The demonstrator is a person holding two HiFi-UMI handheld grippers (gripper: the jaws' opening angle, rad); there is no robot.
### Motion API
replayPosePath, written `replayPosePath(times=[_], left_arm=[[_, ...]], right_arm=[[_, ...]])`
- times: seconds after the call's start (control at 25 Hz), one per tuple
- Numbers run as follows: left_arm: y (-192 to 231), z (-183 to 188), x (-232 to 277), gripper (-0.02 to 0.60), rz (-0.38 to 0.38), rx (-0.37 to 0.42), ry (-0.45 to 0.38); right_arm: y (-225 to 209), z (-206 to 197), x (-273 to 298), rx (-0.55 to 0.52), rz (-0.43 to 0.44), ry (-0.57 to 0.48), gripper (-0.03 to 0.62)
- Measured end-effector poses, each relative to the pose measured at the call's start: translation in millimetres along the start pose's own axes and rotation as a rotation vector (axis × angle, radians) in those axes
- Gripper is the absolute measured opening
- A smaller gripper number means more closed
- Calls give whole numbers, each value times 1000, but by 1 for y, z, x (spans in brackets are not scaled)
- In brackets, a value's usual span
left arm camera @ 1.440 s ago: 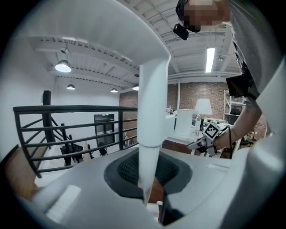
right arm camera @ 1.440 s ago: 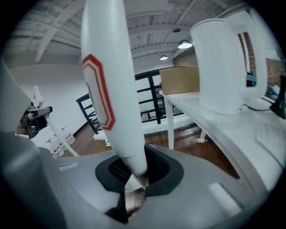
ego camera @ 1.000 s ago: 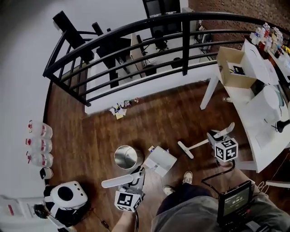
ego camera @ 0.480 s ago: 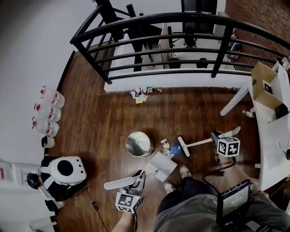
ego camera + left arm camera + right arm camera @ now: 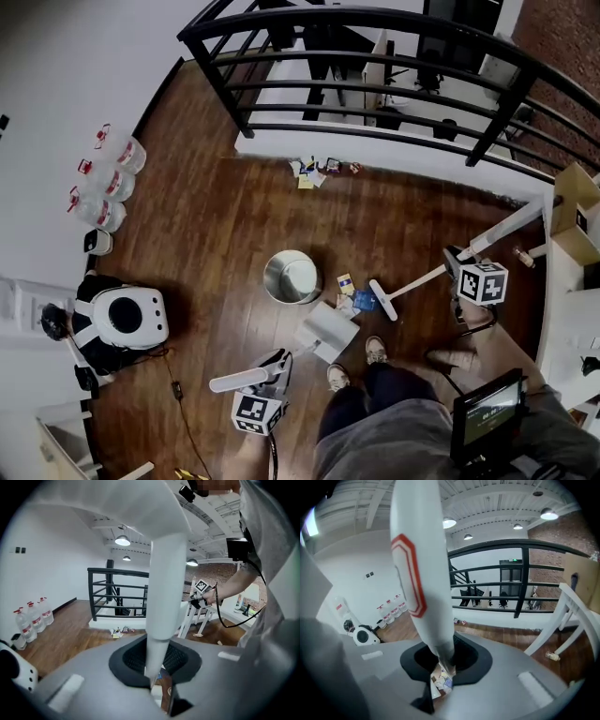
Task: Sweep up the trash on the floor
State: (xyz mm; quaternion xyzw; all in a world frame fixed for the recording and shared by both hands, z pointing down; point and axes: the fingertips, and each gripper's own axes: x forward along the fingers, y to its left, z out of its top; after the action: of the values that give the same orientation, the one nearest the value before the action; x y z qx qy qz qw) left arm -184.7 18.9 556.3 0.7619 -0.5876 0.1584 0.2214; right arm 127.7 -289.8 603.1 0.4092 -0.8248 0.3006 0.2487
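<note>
A small heap of paper trash lies on the wooden floor just right of a metal bin. The white dustpan rests on the floor just below that heap. My left gripper is shut on its white handle. The brush head sits right beside the heap. Its white, red-marked handle is clamped in my right gripper. A second heap of trash lies at the foot of the railing. Through the right jaws I see scraps below.
A black railing closes off the far side. Water bottles and a round white device stand at the left wall. A white table leg and cardboard box are at the right. The person's shoes stand behind the dustpan.
The head view has swung round. Both grippers have travelled with their tools; the brush head has come close to the heap by the bin, and the dustpan now lies below it.
</note>
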Motion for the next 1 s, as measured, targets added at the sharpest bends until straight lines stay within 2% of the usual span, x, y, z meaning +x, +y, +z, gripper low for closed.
replayPosePath(times=[0.32, 0.52, 0.64, 0.76, 0.88, 1.0], left_arm=[[11, -20, -5, 44, 52, -26, 12], [16, -38, 0, 43, 66, -40, 31], [18, -55, 7, 44, 69, -53, 55], [22, -65, 6, 43, 68, -58, 61], [27, -71, 1, 44, 60, -48, 57], [29, -72, -3, 44, 63, -59, 61]], right_arm=[[24, 24, 37, -182, 33, -49, 51], [30, -17, 60, -301, 59, 20, 56], [45, -27, 63, -382, 104, 40, 58], [68, -40, 62, -473, 157, 103, 55], [78, -54, 56, -477, 163, 146, 54], [77, -54, 49, -447, 139, 132, 52]])
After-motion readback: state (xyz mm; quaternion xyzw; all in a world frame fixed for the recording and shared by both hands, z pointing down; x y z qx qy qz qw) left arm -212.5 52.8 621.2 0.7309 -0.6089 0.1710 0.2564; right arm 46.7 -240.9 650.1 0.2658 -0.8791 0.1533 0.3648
